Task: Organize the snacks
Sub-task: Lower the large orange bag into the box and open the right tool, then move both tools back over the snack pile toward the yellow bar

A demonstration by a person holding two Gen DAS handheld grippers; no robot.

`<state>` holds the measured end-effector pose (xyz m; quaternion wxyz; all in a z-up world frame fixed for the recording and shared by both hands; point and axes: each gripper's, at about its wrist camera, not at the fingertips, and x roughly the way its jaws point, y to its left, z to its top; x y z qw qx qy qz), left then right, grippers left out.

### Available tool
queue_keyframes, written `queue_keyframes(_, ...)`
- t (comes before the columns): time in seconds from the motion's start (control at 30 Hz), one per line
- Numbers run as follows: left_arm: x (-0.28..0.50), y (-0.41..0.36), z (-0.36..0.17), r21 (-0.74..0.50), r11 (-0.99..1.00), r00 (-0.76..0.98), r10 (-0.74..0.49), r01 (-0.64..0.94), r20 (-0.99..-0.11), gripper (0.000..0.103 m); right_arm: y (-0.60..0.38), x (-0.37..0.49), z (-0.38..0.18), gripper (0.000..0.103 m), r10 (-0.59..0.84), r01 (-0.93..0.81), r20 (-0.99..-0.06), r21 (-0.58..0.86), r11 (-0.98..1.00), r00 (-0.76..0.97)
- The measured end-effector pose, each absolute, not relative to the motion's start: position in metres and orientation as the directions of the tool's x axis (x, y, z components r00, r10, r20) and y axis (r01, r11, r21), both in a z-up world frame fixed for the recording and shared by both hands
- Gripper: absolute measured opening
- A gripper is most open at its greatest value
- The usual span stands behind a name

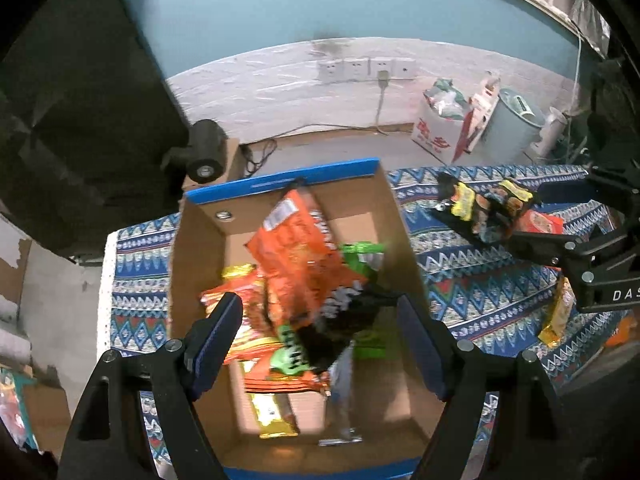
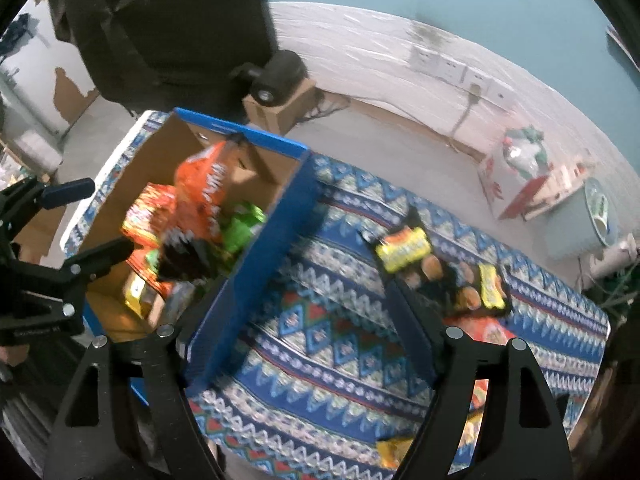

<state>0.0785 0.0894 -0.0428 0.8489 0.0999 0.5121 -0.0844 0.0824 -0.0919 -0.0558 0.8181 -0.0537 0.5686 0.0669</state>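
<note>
Biggest thing first: your desk (image 2: pixel 340 360) with the blue zigzag cloth fills the lower middle of the right wrist view, and the cardboard box (image 1: pixel 200 240) with the blue rim sits on it, taking up the centre of the left wrist view.

Inside the box you've got a heap of snack bags. The big orange bag (image 1: pixel 296 240) looks blurred and tilted in the middle of the frame, right above the pile, so my guess is it's dropping in or just landed. Under it there's a green pack (image 1: pixel 362 254) and a yellow bar (image 1: pixel 274 414) down near the bottom edge.

Your left claw (image 1: pixel 320 340) hangs over the box with the jaws spread wide and nothing between them, so it's released.

Over on the right of the left wrist view, the black-and-yellow snack pack (image 2: pixel 444 272) lies flat on the cloth, well apart from the box. Your right claw (image 2: pixel 304 332) is open too, with the pack just beyond its right finger, not gripped as far as I can tell.

Handling-wise: that pack looks light, crinkly and slick, probably crushable inside. I'd pinch it across the narrow middle or a sealed end, gently, since foil tends to slide out.
</note>
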Motion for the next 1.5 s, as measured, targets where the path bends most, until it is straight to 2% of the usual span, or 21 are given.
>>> queue_keyframes(0.53, 0.066, 0.009, -0.067, 0.074, 0.928, 0.377, -0.075, 0.365, -0.923, 0.081, -0.179, 0.039, -0.072, 0.079, -0.079, 0.000, -0.946, -0.083, 0.997, 0.316)
queue_keyframes(0.8, 0.058, -0.029, -0.092, 0.066, 0.906, 0.312, -0.074, 0.417, -0.947, 0.081, -0.215, 0.017, -0.102, 0.079, -0.168, 0.077, -0.955, -0.153, 0.985, 0.244)
queue_keyframes(1.07, 0.052, -0.058, -0.114, 0.093, 0.884, 0.288, -0.048, 0.457, -0.956, 0.081, -0.229, -0.003, -0.141, 0.079, -0.230, 0.069, -0.959, -0.221, 0.973, 0.165)
queue_keyframes(1.27, 0.048, -0.076, -0.133, 0.113, 0.865, 0.254, -0.018, 0.489, -0.967, 0.081, -0.261, -0.023, -0.151, 0.079, -0.260, 0.215, -0.956, -0.228, 0.950, 0.138)
queue_keyframes(1.5, 0.051, -0.094, -0.145, 0.123, 0.852, 0.243, -0.006, 0.509, -0.970, 0.081, -0.293, -0.033, -0.162, 0.079, -0.233, 0.358, -0.966, -0.180, 0.916, 0.112)
